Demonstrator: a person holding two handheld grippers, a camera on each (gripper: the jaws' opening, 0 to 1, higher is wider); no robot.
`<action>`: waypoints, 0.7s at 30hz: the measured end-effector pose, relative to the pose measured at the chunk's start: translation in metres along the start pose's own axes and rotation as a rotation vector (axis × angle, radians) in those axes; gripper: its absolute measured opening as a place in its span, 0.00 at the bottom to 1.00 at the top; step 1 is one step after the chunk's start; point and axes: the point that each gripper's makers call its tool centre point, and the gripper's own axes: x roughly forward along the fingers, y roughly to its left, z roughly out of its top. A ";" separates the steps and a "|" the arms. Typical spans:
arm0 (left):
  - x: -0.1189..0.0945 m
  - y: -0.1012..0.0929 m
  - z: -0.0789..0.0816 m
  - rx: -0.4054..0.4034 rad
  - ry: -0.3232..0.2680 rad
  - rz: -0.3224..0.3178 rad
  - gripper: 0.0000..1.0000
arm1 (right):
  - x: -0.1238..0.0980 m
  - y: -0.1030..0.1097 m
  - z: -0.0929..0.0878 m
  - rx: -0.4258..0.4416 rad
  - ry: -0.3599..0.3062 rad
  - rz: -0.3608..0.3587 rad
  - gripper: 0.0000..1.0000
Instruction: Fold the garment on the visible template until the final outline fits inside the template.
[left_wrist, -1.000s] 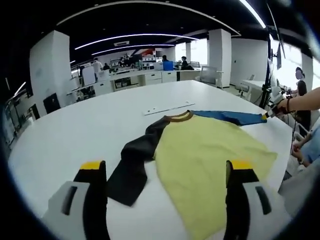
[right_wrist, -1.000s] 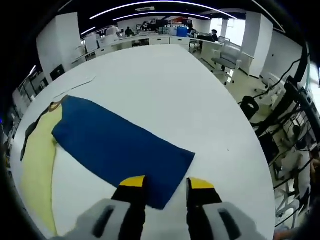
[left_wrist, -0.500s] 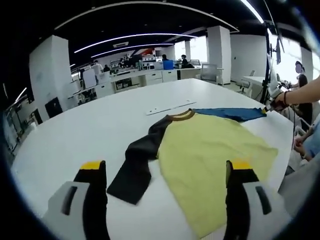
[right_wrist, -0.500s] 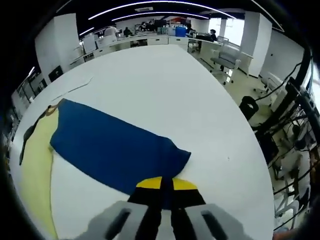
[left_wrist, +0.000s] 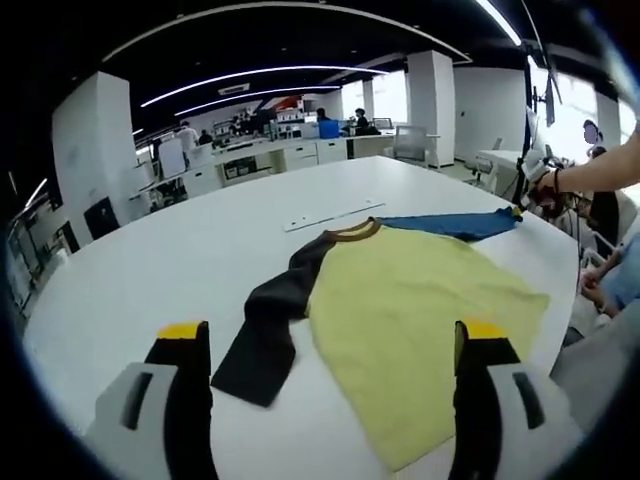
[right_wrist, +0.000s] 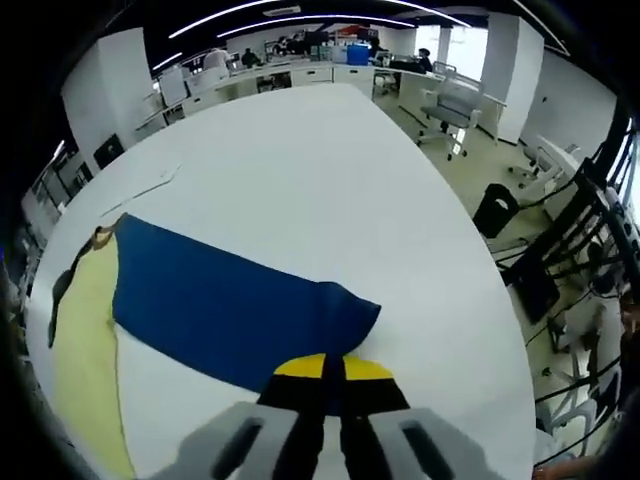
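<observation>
**Folding the blue sleeve inward: right grip set, left side idle**

Pinching the cuff end of the blue sleeve (right_wrist: 235, 310) between closed yellow-tipped jaws of the right gripper (right_wrist: 328, 368), with cloth bunched just ahead of the tips. Lying flat on the white table (right_wrist: 330, 170): the garment (left_wrist: 400, 320), yellow body toward the near edge, brown collar (left_wrist: 348, 231) toward the far side, black sleeve (left_wrist: 262, 330) trailing to the left, blue sleeve stretched out to the right. Hovering above the near table edge with jaws spread wide and empty: the left gripper (left_wrist: 330, 350), straddling the black sleeve's cuff and the yellow body's near corner in its view. Lying beyond the collar: a thin pale strip (left_wrist: 335, 215), possibly a template marking; no fuller template outline discernible.

Recommended handling, as judgement only:
- Lift the cuff just clear of the table, then carry it across the yellow body, so the fold line falls at the shoulder seam and not within the body panel.
- Keep the sleeve taut and level to avoid dragging the body off position.
- Lay the cuff down flat before releasing, within the body's outline.
- Hold the left gripper ready over the black sleeve for the matching fold.

Risk noted: a thin pinch may slip if pulled sharply.
</observation>
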 end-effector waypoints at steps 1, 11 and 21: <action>0.000 0.000 0.000 0.000 -0.001 -0.001 0.99 | -0.001 0.002 0.001 0.003 0.003 0.003 0.00; -0.009 -0.007 0.001 -0.028 0.007 -0.032 0.99 | -0.014 0.032 0.020 -0.012 -0.011 0.040 0.00; -0.012 -0.007 -0.007 -0.038 0.011 -0.049 0.99 | -0.016 0.077 0.044 -0.051 -0.029 0.103 0.00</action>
